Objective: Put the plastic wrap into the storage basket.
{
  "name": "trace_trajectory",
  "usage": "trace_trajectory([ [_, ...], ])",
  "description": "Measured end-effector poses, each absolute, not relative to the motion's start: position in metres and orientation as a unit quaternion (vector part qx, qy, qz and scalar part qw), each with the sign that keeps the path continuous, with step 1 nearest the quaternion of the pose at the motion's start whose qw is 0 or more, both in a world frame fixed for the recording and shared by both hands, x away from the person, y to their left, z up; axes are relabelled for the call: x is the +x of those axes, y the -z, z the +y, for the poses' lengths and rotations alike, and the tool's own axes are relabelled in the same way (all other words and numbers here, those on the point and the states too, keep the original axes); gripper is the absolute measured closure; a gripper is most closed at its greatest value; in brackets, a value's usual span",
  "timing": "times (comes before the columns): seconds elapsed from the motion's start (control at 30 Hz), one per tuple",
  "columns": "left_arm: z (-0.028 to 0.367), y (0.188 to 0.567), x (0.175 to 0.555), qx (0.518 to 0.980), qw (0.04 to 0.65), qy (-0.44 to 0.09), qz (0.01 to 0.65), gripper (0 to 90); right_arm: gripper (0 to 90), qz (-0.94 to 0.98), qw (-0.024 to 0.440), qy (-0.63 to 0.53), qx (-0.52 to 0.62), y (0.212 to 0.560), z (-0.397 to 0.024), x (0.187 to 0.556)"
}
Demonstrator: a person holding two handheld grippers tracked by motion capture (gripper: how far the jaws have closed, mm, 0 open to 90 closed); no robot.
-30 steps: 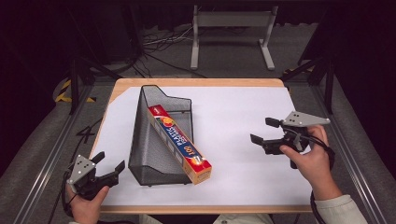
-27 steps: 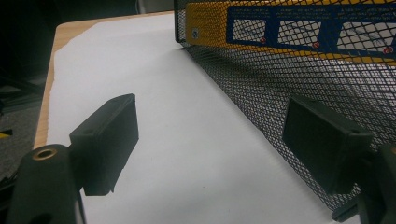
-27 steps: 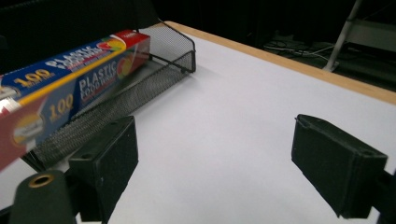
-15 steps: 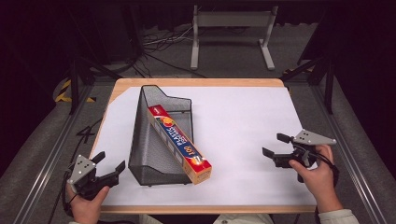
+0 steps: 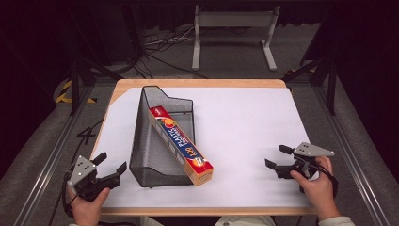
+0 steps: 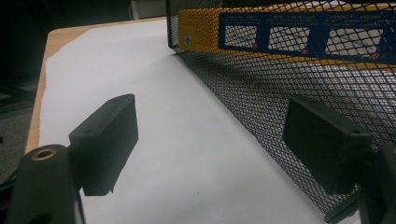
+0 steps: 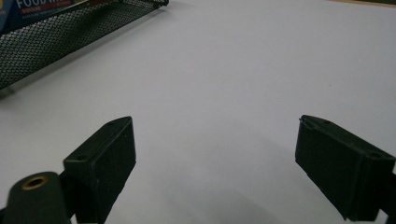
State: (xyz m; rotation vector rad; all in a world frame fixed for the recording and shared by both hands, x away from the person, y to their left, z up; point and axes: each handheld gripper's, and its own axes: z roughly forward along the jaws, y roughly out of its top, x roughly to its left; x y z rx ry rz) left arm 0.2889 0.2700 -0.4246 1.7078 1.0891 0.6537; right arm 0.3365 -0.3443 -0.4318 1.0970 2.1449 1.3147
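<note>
Plastic-wrap box (image 5: 180, 144) lies slantwise in the black mesh basket (image 5: 151, 155) toward the left middle of the table, its near end poking out past the basket's front corner; neither pair of tongs touches it. The left gripper (image 5: 111, 166) sits at the near left edge, jaws spread wide with nothing between them but bare white sheet. In the left gripper view one pad (image 6: 106, 140) hangs over the paper and the other (image 6: 322, 140) stands just beside the basket's mesh wall, though I can't tell whether it touches. The box's yellow and blue side shows through the mesh there. The right gripper (image 5: 276, 158) is held low at the near right corner, well apart from the basket, its jaws also wide apart and holding nothing. Beneath them lies plain white paper (image 7: 243, 74) covering the wooden table (image 5: 197, 83).
</note>
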Motion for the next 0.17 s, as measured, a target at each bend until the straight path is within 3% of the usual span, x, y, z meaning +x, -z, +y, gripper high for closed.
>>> trace_trajectory([
  [0.17, 0.2700, 0.4247, 0.2890, 0.702, 0.486, -0.270, 0.445, 19.1, 12.8, 0.767, 0.199, -0.465, 0.394, 0.4366, -0.3449, 0.3391],
])
